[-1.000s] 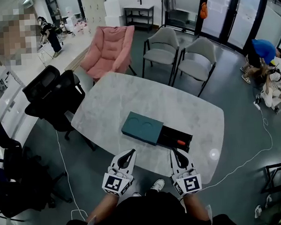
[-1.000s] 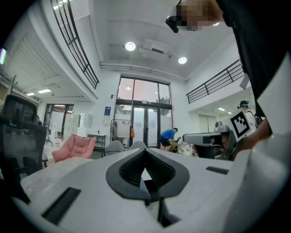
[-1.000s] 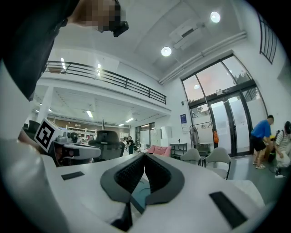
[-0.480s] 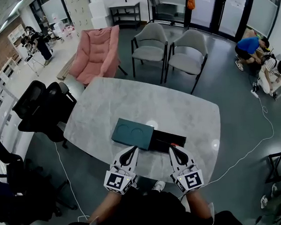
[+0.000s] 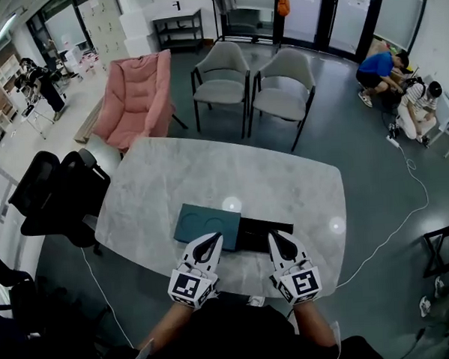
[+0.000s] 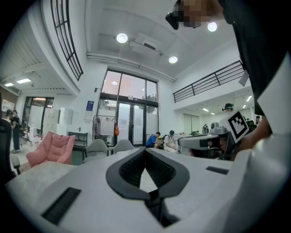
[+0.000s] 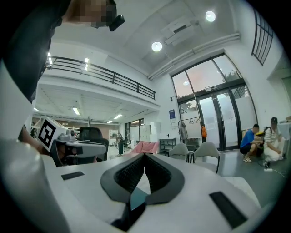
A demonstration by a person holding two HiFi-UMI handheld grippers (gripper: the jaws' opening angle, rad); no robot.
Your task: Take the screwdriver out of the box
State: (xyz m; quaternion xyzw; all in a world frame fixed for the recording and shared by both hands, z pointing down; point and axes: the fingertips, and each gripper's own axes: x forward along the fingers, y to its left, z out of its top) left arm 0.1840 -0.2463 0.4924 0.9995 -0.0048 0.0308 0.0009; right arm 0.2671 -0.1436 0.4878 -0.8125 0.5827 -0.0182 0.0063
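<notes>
Since the box's (image 5: pixel 231 227) black tray (image 5: pixel 261 231) lies open just ahead of the right gripper (image 5: pixel 273 237), that hand is nearer, while the left gripper (image 5: pixel 212 238) faces the teal lid (image 5: pixel 200 223). Both jaws are closed and empty. No screwdriver shows in the tray, so I can't tell its axis.

The box (image 5: pixel 206 225) lies on the tabletop (image 5: pixel 209 176) near its front edge, with the left tongs (image 5: pixel 213 238) at the near edge of its left part and the right tongs (image 5: pixel 272 235) at its right part. Behind the tabletop stand 2 seats side by side, the left chair (image 5: pixel 219 81) and the right chair (image 5: pixel 283 89). A lounge chair (image 5: pixel 134 105) is further left, and an office chair (image 5: pixel 56 187) is at the tabletop's left side.
</notes>
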